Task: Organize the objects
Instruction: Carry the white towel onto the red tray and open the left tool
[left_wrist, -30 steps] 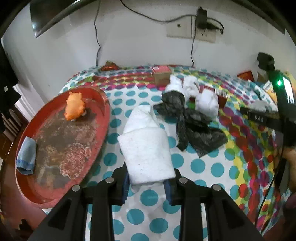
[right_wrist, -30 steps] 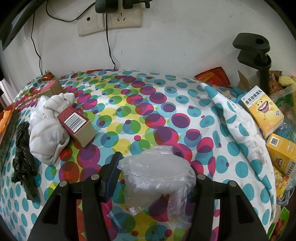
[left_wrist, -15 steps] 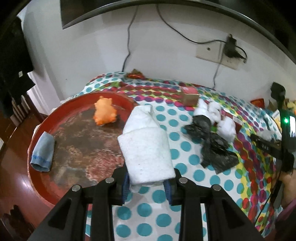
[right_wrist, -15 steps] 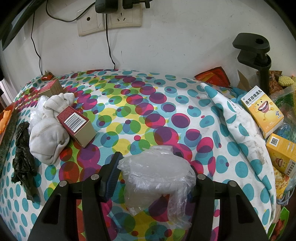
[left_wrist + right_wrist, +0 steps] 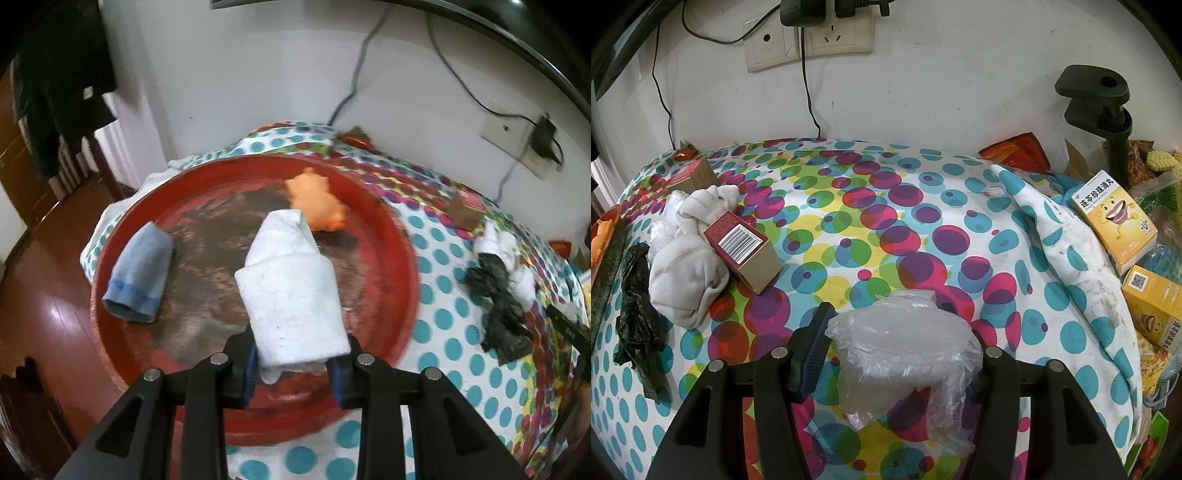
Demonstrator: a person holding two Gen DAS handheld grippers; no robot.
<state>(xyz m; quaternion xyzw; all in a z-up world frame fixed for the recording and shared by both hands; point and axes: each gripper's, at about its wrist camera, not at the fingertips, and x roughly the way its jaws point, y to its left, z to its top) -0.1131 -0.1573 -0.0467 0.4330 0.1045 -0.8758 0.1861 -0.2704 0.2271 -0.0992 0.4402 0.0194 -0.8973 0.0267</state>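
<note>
My left gripper (image 5: 293,363) is shut on a folded white cloth (image 5: 291,288) and holds it over the round red tray (image 5: 402,258). In the tray lie a rolled blue cloth (image 5: 140,273) at the left and an orange toy (image 5: 317,203) at the back. My right gripper (image 5: 897,354) holds a crumpled clear plastic bag (image 5: 905,354) between its fingers above the dotted tablecloth (image 5: 886,229); the left pad does not visibly touch the bag.
Right of the tray lie a black plastic bag (image 5: 502,302), white socks (image 5: 690,266) and small brown-red boxes (image 5: 746,251). Yellow cartons (image 5: 1115,218) and snack packets crowd the table's right edge beside a black clamp post (image 5: 1108,110). Wall sockets and cables hang behind.
My left gripper has swung left with the white cloth, from above the tablecloth to above the red tray. The right gripper and its bag have not moved.
</note>
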